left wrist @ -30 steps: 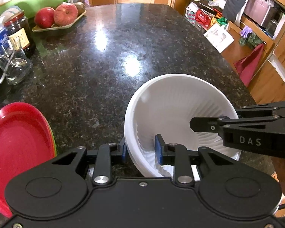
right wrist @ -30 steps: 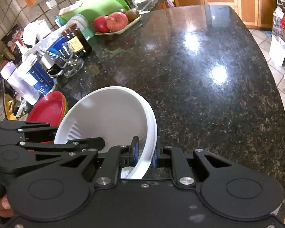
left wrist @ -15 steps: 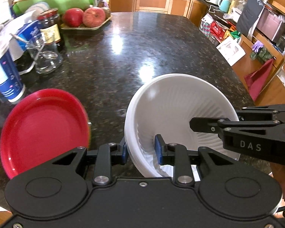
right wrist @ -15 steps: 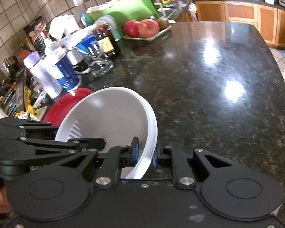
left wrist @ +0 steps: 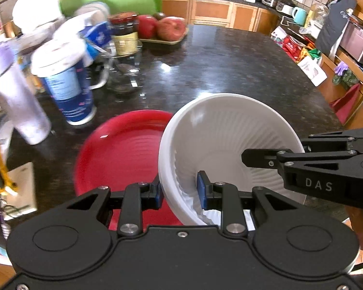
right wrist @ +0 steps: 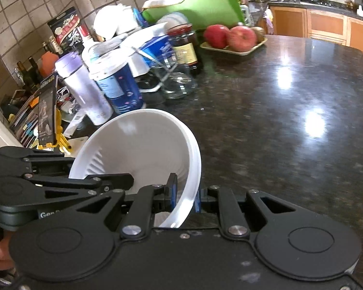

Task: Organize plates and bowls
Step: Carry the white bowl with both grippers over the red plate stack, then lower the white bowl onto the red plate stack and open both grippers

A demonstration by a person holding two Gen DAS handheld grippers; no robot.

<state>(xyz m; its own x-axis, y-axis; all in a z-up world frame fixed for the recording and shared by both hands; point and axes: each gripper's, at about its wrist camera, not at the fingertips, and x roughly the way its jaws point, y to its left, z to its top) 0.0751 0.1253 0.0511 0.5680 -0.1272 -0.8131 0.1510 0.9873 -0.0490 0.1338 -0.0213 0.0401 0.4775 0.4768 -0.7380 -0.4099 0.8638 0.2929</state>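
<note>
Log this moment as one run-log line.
left tool: shut on ribbed white plastic bowl | right tool: shut on bowl rim | red round plate: beside bowl

The white bowl [left wrist: 230, 145] covers the right edge of the red plate [left wrist: 123, 152], and the gripper body hides the plate's near edge at lower centre. Bottles and cups [left wrist: 60, 82] at upper left are smeared by blur. In the right wrist view the bowl's [right wrist: 142, 142] lower rim vanishes behind the jaws, and the plate is hidden entirely.
</note>
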